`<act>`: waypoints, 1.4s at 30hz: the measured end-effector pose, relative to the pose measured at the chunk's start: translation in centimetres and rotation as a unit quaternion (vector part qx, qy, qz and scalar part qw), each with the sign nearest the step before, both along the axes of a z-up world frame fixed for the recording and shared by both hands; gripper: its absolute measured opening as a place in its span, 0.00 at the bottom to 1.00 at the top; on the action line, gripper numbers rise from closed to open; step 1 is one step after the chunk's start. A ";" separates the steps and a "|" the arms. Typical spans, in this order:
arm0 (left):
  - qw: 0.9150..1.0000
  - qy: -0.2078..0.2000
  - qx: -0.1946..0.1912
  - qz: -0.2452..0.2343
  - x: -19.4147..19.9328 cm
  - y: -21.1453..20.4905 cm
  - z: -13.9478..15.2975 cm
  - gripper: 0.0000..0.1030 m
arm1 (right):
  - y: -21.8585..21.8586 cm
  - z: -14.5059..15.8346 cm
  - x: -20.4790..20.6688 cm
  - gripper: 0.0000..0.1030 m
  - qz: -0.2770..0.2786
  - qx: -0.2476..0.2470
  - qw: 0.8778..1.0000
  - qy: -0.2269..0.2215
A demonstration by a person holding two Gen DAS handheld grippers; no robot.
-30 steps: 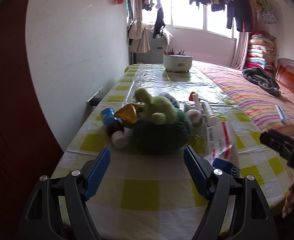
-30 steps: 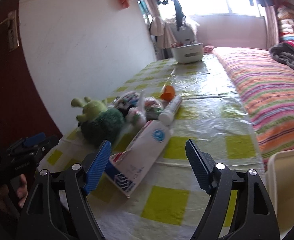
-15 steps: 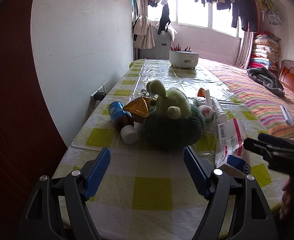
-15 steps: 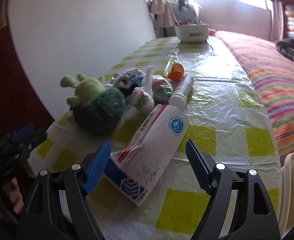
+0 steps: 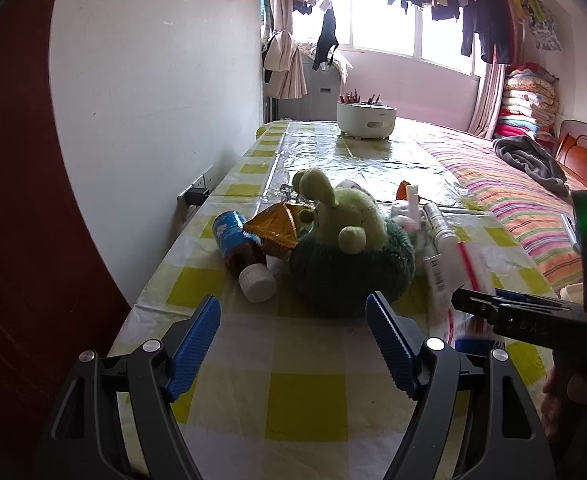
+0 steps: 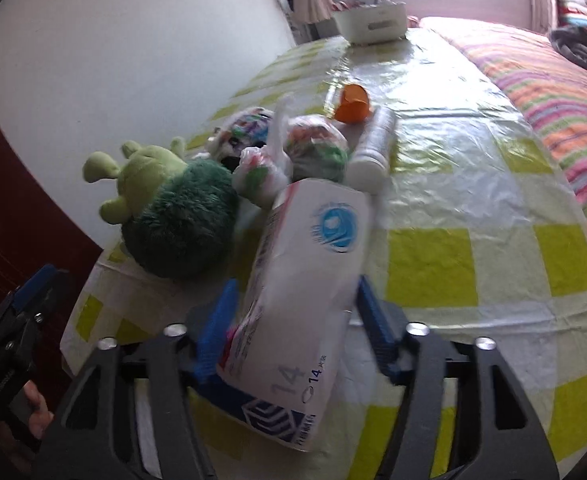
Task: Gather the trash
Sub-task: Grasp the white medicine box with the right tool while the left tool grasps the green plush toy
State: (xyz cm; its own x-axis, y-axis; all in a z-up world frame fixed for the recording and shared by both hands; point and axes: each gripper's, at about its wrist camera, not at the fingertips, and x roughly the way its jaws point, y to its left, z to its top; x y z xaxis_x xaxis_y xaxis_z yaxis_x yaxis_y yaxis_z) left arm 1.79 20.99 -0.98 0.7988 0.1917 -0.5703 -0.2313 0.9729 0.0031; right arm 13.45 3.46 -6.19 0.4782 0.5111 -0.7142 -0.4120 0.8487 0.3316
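Landmark for all positions: the green plush toy, lying on the checked tablecloth near the table's front end.

Left of the toy: brown bottle on its side, white cap toward the table's front edge, touching a crumpled gold wrapper that leans against the toy; both read as litter not yet collected.

In front of the toy: left gripper, fingers wide apart with nothing between them, hovering over bare cloth; my guess is it is held back so as not to crowd the other hand.

Behind and right of the toy: knotted plastic bags, a white tube lying flat, an orange cap beyond the tube; all bunched close, some touching; probably the remaining trash.

Right of the toy, toward the front edge: white tissue pack, blue printing, lying lengthwise with its near end between the fingers of the right gripper; jaws closing on it now; left pad appears to be against the soft wrap, right pad just at its edge; firm clamp not confirmed. Pack appears to rest on the cloth. Approach from its narrow end makes sense: the pack is slim enough there to fit between the pads, and being soft it should compress rather than slip.

No bin or bag for the trash identified in either view.
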 end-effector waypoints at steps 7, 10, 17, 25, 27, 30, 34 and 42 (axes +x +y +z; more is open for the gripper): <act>0.999 0.003 -0.028 -0.028 1.9 -0.2 0.2 0.71 | -0.6 1.4 -1.2 0.40 0.010 0.009 0.999 -0.044; 0.998 0.003 -0.044 -0.034 2.7 -0.2 0.3 0.71 | -1.6 1.6 -1.4 0.40 0.001 0.016 0.999 -0.050; 0.996 0.010 -0.079 -0.035 4.8 0.0 -0.1 0.71 | -3.1 2.0 -1.5 0.40 -0.012 0.030 0.998 -0.055; 0.995 0.036 -0.084 -0.039 8.0 -0.6 -1.1 0.71 | -3.8 2.4 -1.9 0.41 -0.015 0.035 0.997 -0.064; 0.995 0.046 -0.082 -0.034 8.5 -0.7 -1.6 0.73 | -4.2 2.5 -1.9 0.41 -0.018 0.037 0.997 -0.063; 0.995 0.053 -0.074 -0.034 9.0 -1.0 -2.1 0.82 | -4.6 2.4 -1.9 0.41 -0.023 0.040 0.997 -0.060; 0.997 0.040 -0.053 -0.036 9.0 -1.5 -2.3 0.81 | -5.1 2.6 -2.1 0.41 -0.026 0.044 0.997 -0.060; 0.998 0.021 -0.046 -0.038 8.1 -1.8 -1.8 0.62 | -5.9 3.2 -2.4 0.41 -0.037 0.051 0.995 -0.071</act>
